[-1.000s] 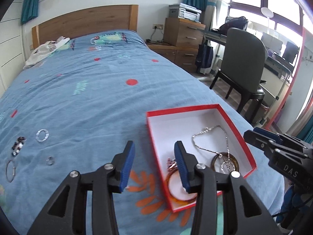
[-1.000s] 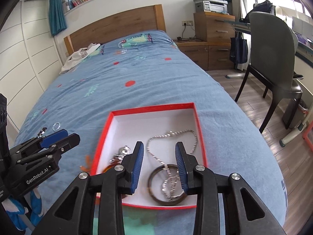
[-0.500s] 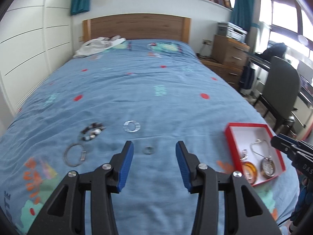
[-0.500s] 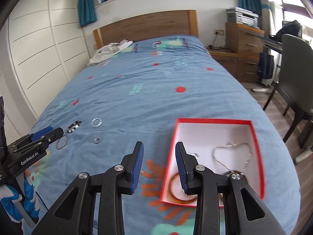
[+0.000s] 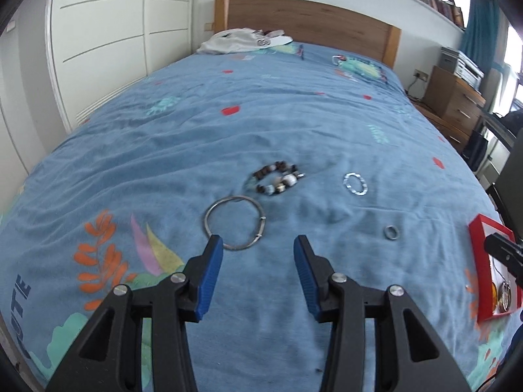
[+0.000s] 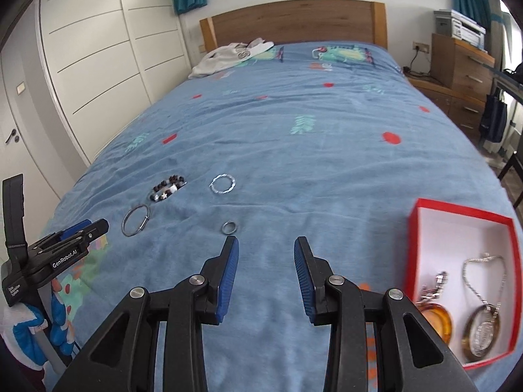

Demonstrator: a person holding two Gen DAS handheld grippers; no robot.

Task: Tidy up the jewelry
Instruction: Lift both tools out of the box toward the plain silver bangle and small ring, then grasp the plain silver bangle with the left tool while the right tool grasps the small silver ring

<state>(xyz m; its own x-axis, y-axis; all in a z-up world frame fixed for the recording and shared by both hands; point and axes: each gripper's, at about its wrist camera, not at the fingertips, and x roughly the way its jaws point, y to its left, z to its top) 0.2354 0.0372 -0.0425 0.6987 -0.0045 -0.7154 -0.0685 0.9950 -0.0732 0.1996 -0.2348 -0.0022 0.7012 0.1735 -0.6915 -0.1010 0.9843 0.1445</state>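
Observation:
Loose jewelry lies on the blue bedspread: a thin silver bangle (image 5: pixel 233 225) (image 6: pixel 135 220), a beaded bracelet (image 5: pixel 277 181) (image 6: pixel 167 188), a twisted silver hoop (image 5: pixel 355 183) (image 6: pixel 223 184) and a small ring (image 5: pixel 392 232) (image 6: pixel 230 227). My left gripper (image 5: pixel 258 248) is open and empty, just short of the bangle. My right gripper (image 6: pixel 265 248) is open and empty, just short of the small ring. The red box (image 6: pixel 464 225) (image 5: pixel 480 261) at the right holds a chain necklace (image 6: pixel 483 277) and amber bangles (image 6: pixel 438 318).
White clothing (image 6: pixel 228 55) lies by the wooden headboard (image 6: pixel 294 19). White wardrobe doors (image 6: pixel 91 65) run along the left of the bed. A wooden dresser (image 6: pixel 464 65) stands at the right. The bedspread is wrinkled around the jewelry.
Both grippers have swung left, away from the red box, toward the loose jewelry. The left now faces the bangle, the right the small ring. Both stay open.

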